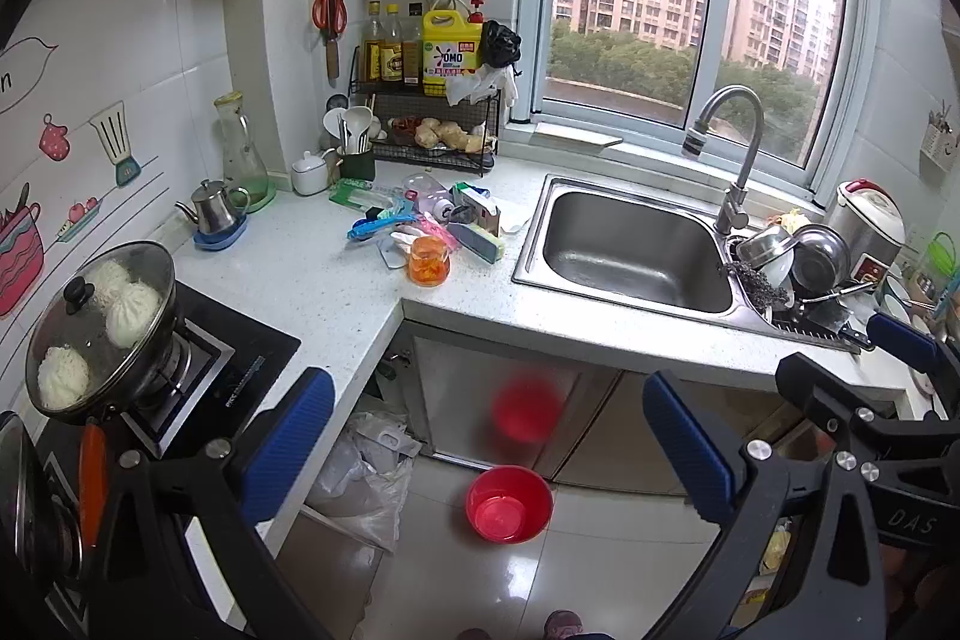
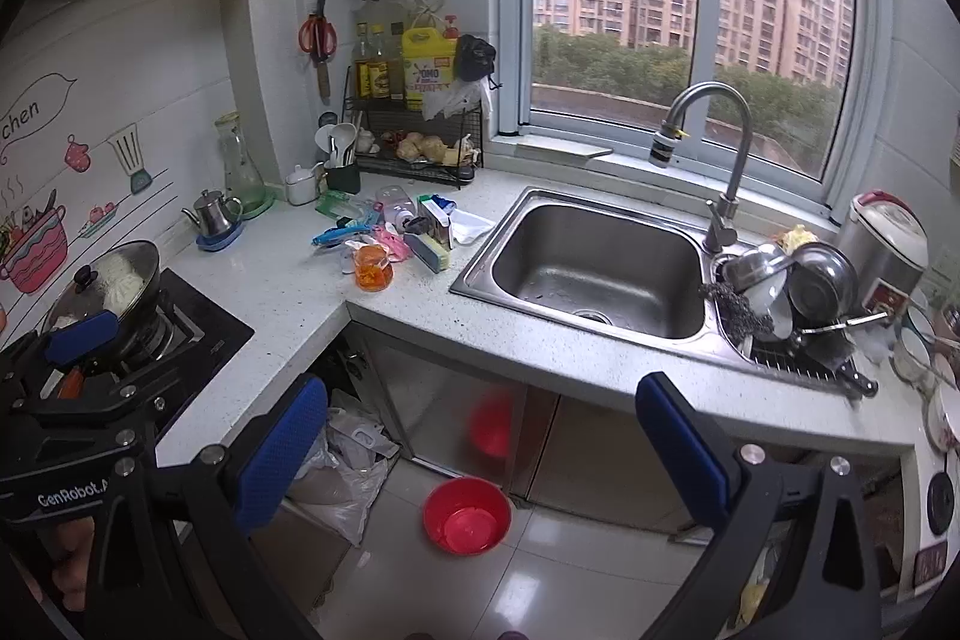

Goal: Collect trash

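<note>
A heap of trash (image 1: 420, 217) lies on the white counter's inner corner: wrappers, a clear plastic bottle, cartons, a sponge and an orange plastic cup (image 1: 429, 262). It also shows in the right wrist view (image 2: 390, 226). A red bucket (image 1: 509, 503) (image 2: 467, 515) stands on the floor below the counter. A white plastic trash bag (image 1: 366, 484) (image 2: 342, 478) sits on the floor at the cabinet corner. My left gripper (image 1: 486, 454) is open and empty, held in the air above the floor. My right gripper (image 2: 480, 454) is open and empty, beside it to the right.
A steel sink (image 1: 636, 250) with a faucet (image 1: 729, 148) is right of the trash. Dishes (image 1: 798, 262) and a rice cooker (image 1: 870, 226) stand far right. A lidded pan of buns (image 1: 102, 322) sits on the stove at left. A spice rack (image 1: 432, 100) stands behind.
</note>
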